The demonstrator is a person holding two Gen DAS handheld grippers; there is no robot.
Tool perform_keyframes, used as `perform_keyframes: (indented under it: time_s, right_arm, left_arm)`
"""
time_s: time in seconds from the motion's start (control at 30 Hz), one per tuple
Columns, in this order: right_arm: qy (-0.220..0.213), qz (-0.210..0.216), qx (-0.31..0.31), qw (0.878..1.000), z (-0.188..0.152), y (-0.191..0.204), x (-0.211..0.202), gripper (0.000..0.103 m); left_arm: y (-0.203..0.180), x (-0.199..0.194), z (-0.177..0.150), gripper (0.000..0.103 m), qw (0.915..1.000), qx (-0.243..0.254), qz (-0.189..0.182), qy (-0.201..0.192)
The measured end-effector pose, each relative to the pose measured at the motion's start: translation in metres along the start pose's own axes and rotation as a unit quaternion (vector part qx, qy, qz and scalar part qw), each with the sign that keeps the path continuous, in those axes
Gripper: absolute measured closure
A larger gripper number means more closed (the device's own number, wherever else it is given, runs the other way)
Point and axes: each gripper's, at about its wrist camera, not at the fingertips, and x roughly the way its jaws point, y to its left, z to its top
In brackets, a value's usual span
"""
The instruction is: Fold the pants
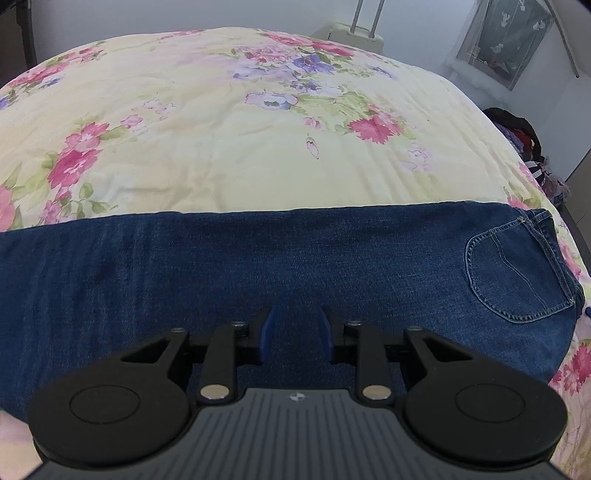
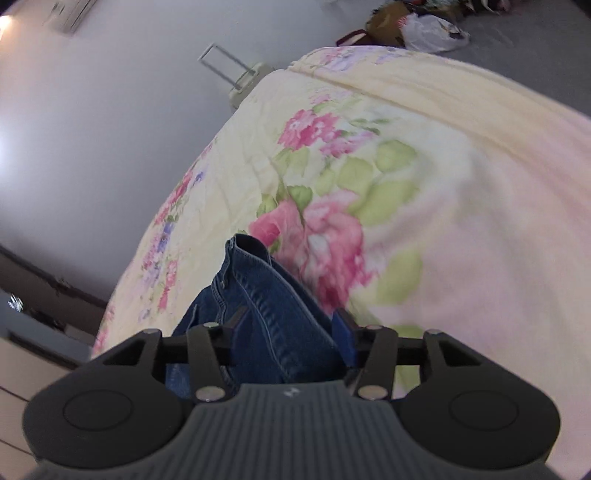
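- The dark blue denim pants [image 1: 258, 266] lie flat in a long band across the near edge of the pale yellow quilt with pink and purple flowers [image 1: 229, 122], the stitched back pocket [image 1: 517, 273] at the band's right end.
- Judged from that narrow band, the pants look already folded lengthwise, leg over leg; the crosswise folds seem still to be done.
- The left gripper [image 1: 295, 328] hovers over the middle of the denim band, its blue pads parted with only flat cloth showing beneath them — released, grasping nothing.
- In the right wrist view, a bunched end of the pants with seams and a hem edge stands up between the fingers of the right gripper [image 2: 291, 328]. The fingers stand wide and the pads do not seem to press the cloth, so I read it as released. Whether the end is draped or lifted I cannot tell.
- Containers: a cream hard-shell suitcase with a raised handle [image 1: 358, 35] stands beyond the quilt's far edge, shut — contents unseen.
- A white plastic bag [image 2: 432, 31] lies on the floor past the quilt's far corner, with other bags I cannot make out beside it.
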Motion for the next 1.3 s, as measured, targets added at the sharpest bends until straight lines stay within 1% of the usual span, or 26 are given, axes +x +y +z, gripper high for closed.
perform_keyframes:
  time_s: [0.03,0.13,0.2,0.23,0.27,0.3,0.33,0.4,0.43,0.47,0.5,0.53,0.57,0.6,0.67,0.73,0.77,0.8,0.83,0.87,0.93,1.0,1.03,1.1,1.17,1.3]
  right_arm:
    - [0.003,0.011,0.033,0.999,-0.011,-0.012,-0.002,0.050]
    - [0.013,0.034,0.121,0.992,-0.031,-0.043,0.011,0.051]
    - [-0.001,0.065,0.164,0.984,-0.034,-0.053,0.022,0.053]
    - [-0.005,0.084,0.187,0.979,-0.033,-0.057,0.027,0.057]
    - [-0.003,0.099,0.208,0.973,-0.032,-0.060,0.031,0.065]
    - [0.001,0.098,0.221,0.970,-0.031,-0.061,0.033,0.087]
    - [0.008,0.089,0.213,0.973,-0.027,-0.058,0.034,0.095]
    - [-0.004,0.055,0.145,0.988,-0.018,-0.041,0.026,0.098]
    - [-0.014,0.033,0.096,0.995,-0.013,-0.028,0.019,0.100]
    - [-0.021,-0.004,0.020,1.000,-0.009,-0.012,0.016,0.101]
    - [-0.019,-0.047,-0.052,0.997,-0.009,0.003,0.018,0.101]
    - [-0.013,-0.087,-0.109,0.990,-0.014,0.013,0.025,0.101]
    - [-0.010,-0.107,-0.128,0.986,-0.017,0.016,0.032,0.101]
    - [-0.009,-0.114,-0.124,0.986,-0.018,0.013,0.037,0.101]
    - [-0.009,-0.117,-0.089,0.989,-0.021,0.005,0.039,0.101]
    - [-0.004,-0.123,-0.080,0.989,-0.022,0.005,0.039,0.098]
    - [0.000,-0.125,-0.079,0.989,-0.019,0.010,0.038,0.095]
    - [-0.001,-0.126,-0.082,0.989,-0.018,0.015,0.034,0.082]
    - [-0.005,-0.130,-0.090,0.987,-0.018,0.023,0.028,0.072]
    - [-0.010,-0.136,-0.108,0.985,-0.018,0.034,0.022,0.069]
    - [-0.022,-0.142,-0.152,0.978,-0.027,0.057,0.006,0.069]
    - [-0.029,-0.134,-0.195,0.971,-0.041,0.086,-0.004,0.067]
    - [-0.032,-0.125,-0.222,0.967,-0.054,0.104,-0.010,0.062]
    - [-0.034,-0.107,-0.262,0.958,-0.079,0.134,-0.011,0.056]
    - [-0.020,-0.078,-0.298,0.951,-0.110,0.168,-0.002,0.055]
    - [0.019,-0.042,-0.362,0.931,-0.176,0.227,0.032,0.055]
  left_arm:
    - [0.001,-0.004,-0.002,0.071,1.0000,-0.002,0.003,0.000]
    - [0.005,-0.021,-0.007,0.071,0.9999,-0.004,0.010,-0.003]
    - [0.008,-0.036,-0.007,0.070,0.9998,0.000,0.018,-0.010]
    - [0.010,-0.042,-0.007,0.070,0.9996,0.002,0.023,-0.014]
    - [0.013,-0.049,-0.007,0.069,0.9994,0.004,0.030,-0.018]
    - [0.017,-0.057,-0.006,0.069,0.9990,0.003,0.038,-0.023]
    - [0.022,-0.063,-0.005,0.069,0.9987,0.001,0.044,-0.027]
    - [0.033,-0.074,-0.004,0.069,0.9978,-0.002,0.058,-0.033]
    - [0.039,-0.078,-0.004,0.069,0.9971,-0.002,0.067,-0.034]
    - [0.045,-0.083,-0.004,0.069,0.9963,-0.002,0.078,-0.036]
    - [0.051,-0.087,-0.005,0.069,0.9955,-0.002,0.087,-0.037]
    - [0.059,-0.092,-0.006,0.069,0.9943,-0.002,0.099,-0.038]
    - [0.067,-0.097,-0.008,0.069,0.9932,-0.007,0.110,-0.038]
    - [0.078,-0.102,-0.009,0.069,0.9922,-0.017,0.117,-0.039]
    - [0.103,-0.117,-0.014,0.069,0.9902,-0.042,0.126,-0.044]
    - [0.128,-0.131,-0.020,0.068,0.9873,-0.070,0.133,-0.052]
    - [0.140,-0.137,-0.022,0.068,0.9856,-0.084,0.135,-0.057]
    - [0.154,-0.144,-0.026,0.067,0.9835,-0.099,0.139,-0.062]
    - [0.165,-0.149,-0.029,0.067,0.9815,-0.110,0.142,-0.066]
    - [0.179,-0.154,-0.032,0.066,0.9791,-0.125,0.144,-0.071]
    - [0.203,-0.164,-0.038,0.065,0.9741,-0.149,0.148,-0.084]
    - [0.227,-0.175,-0.044,0.057,0.9673,-0.178,0.151,-0.100]
    - [0.243,-0.181,-0.049,0.055,0.9627,-0.196,0.151,-0.108]
    - [0.274,-0.190,-0.060,0.050,0.9525,-0.235,0.149,-0.124]
    - [0.303,-0.196,-0.072,0.048,0.9423,-0.271,0.141,-0.136]
    - [0.361,-0.197,-0.103,0.045,0.9155,-0.345,0.127,-0.163]
